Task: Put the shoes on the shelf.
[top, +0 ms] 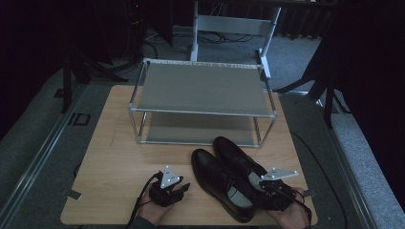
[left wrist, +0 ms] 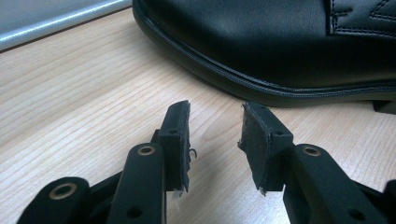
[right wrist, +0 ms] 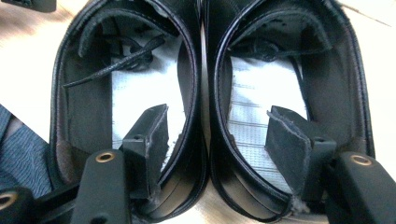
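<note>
Two black leather shoes lie side by side at the table's front right, toes pointing toward the rack: the left shoe (top: 216, 179) and the right shoe (top: 237, 157). My right gripper (right wrist: 217, 111) is open at their heels. One jaw reaches into the left shoe (right wrist: 135, 84), the other into the right shoe (right wrist: 261, 93), with the two touching inner walls between them. My left gripper (left wrist: 215, 109) is open just above the bare wood. The side of a shoe (left wrist: 261, 42) lies a short way ahead of it. In the high view, this left gripper (top: 183, 187) sits left of the shoes.
A two-tier metal shoe rack (top: 200, 88) stands at the back of the wooden table (top: 114, 157), both shelves bare. Its lower shelf edge (left wrist: 56, 21) appears in the left gripper view. Dark floor, cables and stands surround the table.
</note>
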`<state>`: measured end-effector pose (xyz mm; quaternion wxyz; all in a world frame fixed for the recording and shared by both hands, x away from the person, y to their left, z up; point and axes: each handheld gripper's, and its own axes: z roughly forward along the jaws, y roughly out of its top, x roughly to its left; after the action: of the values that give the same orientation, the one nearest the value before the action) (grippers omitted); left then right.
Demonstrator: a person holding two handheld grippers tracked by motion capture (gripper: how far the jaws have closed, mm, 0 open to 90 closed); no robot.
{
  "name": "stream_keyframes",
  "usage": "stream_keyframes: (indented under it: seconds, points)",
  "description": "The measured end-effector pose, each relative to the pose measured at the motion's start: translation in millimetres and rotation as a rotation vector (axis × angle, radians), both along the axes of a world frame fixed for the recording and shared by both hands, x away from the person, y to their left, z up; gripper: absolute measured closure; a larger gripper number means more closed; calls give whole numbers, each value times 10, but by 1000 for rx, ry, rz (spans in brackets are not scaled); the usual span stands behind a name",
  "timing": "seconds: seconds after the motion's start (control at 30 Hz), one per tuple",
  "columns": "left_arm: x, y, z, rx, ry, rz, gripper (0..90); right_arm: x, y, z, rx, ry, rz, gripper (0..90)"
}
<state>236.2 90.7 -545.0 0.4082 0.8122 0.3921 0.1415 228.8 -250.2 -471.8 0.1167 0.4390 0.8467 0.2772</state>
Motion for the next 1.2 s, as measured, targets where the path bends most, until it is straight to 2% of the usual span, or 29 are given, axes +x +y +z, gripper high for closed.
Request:
stream_keyframes:
  seconds: [0.07,0.1,0.13,0.17,0.2,0.27,0.33,0.37,0.47,0.7,0.87,1.2]
  points:
    - [7,-32,0,-1,2,-7,630,22,21,-1,-15,19,0,391]
    - [8,-47,0,-3,2,-10,629,51,33,-15,-21,48,5,400]
    - [8,-47,0,-3,2,-10,628,51,33,-15,-21,48,5,400]
    - [6,-78,2,-3,-2,-21,627,81,55,-41,-36,77,10,410]
    - [6,-78,2,-3,-2,-21,626,81,55,-41,-36,77,10,410]
    - [-4,-96,6,1,-4,-30,625,100,101,-54,-82,93,10,447]
    - [-6,-93,3,2,-4,-30,625,103,111,-56,-92,99,7,465]
    - [-9,-80,-2,1,-4,-25,625,118,112,-69,-86,121,18,538]
    - [-14,-55,-3,0,-3,-18,625,136,99,-72,-69,145,35,628]
    - [-18,-43,-7,2,-3,-15,626,217,31,-106,-5,199,42,755]
    - [-16,-56,-20,5,1,-19,625,220,15,-118,7,196,35,788]
    - [-17,-41,-16,3,-5,-13,625,211,-32,-131,71,179,-5,804]
